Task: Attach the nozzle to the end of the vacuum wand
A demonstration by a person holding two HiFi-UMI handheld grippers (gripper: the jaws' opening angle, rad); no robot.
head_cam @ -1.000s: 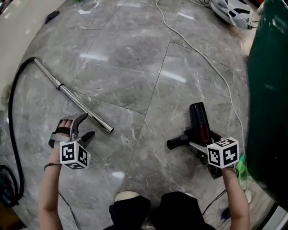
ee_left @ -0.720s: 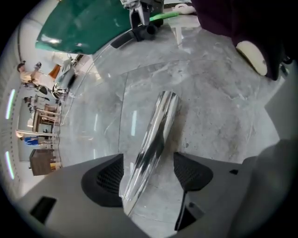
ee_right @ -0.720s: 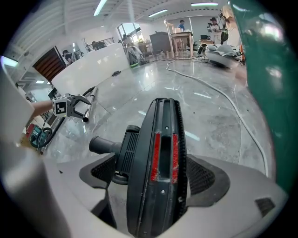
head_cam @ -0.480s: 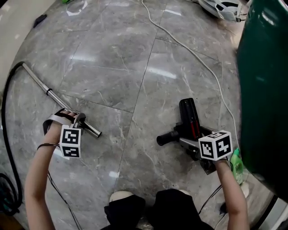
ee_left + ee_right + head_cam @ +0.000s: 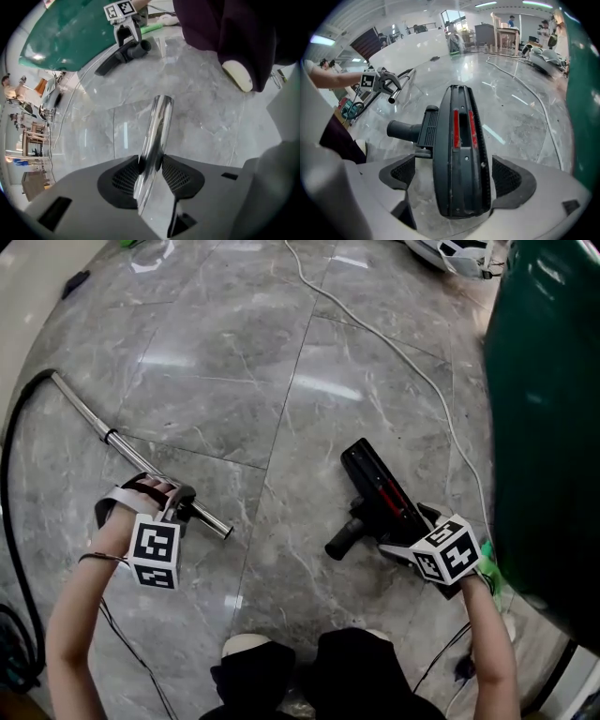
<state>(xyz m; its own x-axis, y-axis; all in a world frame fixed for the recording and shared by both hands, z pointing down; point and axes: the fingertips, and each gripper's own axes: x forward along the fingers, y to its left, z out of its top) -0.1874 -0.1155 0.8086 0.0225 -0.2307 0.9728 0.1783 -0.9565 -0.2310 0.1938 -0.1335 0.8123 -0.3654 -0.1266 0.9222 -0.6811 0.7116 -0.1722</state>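
L gripper [image 5: 151, 165] jaws just closing onto wand [image 5: 160, 115]; R gripper [image 5: 457, 178] wide, grips nozzle [image 5: 461, 136].

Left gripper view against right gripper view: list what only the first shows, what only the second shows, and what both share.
Only the left gripper view: a pale shoe, and, close up, the jaws of the left gripper, which have just been closing, pressed on the wand. Only the right gripper view: the red strips under the nozzle held in the right gripper. Both: wand, nozzle, each gripper, grey floor, dark green object.
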